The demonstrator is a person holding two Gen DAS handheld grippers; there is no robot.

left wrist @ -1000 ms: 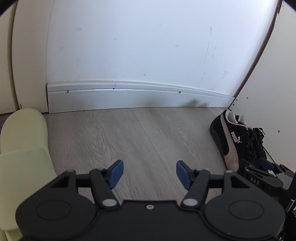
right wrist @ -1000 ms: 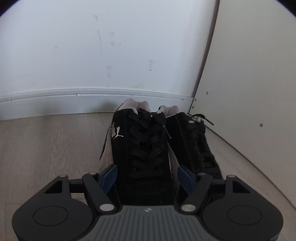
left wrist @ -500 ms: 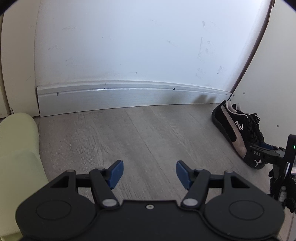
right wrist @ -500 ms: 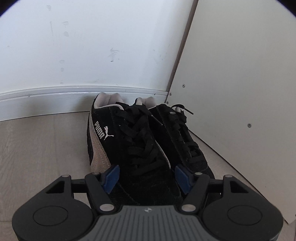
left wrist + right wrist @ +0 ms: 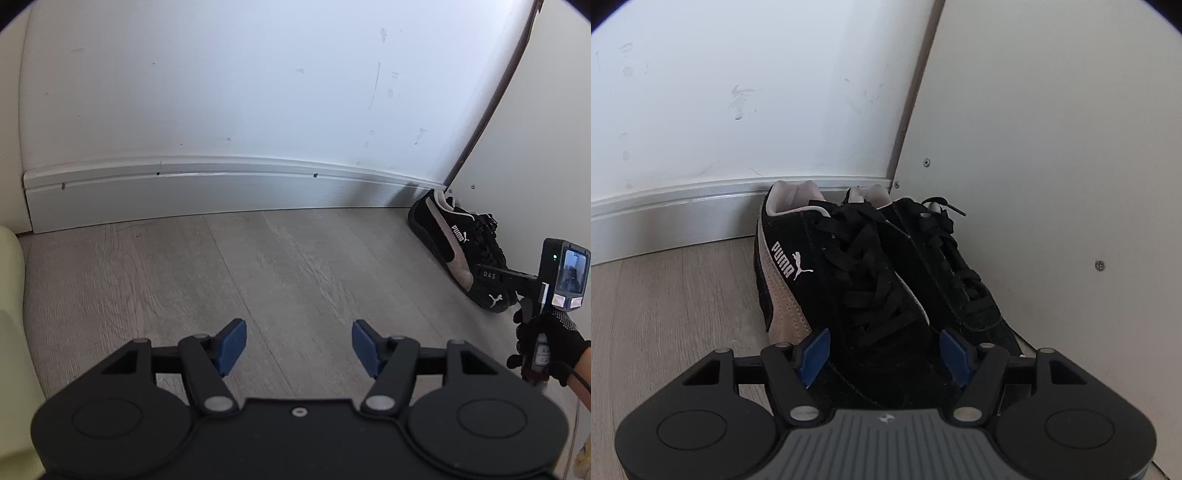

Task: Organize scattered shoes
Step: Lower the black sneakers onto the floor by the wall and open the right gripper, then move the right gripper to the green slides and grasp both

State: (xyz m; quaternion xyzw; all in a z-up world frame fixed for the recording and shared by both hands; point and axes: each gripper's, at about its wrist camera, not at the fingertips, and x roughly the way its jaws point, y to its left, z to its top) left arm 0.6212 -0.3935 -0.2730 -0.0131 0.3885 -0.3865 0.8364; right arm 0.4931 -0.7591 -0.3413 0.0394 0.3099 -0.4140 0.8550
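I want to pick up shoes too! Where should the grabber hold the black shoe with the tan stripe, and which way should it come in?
Probably grip the tan-striped shoe across its narrow laced middle, coming from the toe end and above. The open right gripper already lines up there. The wall blocks the heel, and the other shoe crowds its far side.

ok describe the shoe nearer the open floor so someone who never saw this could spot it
Find the corner where the white wall's baseboard meets the pale side panel. Two black suede sneakers sit there side by side, heels to the wall. It is the left sneaker, whose tan side stripe and white PUMA lettering show, unlike the right sneaker.
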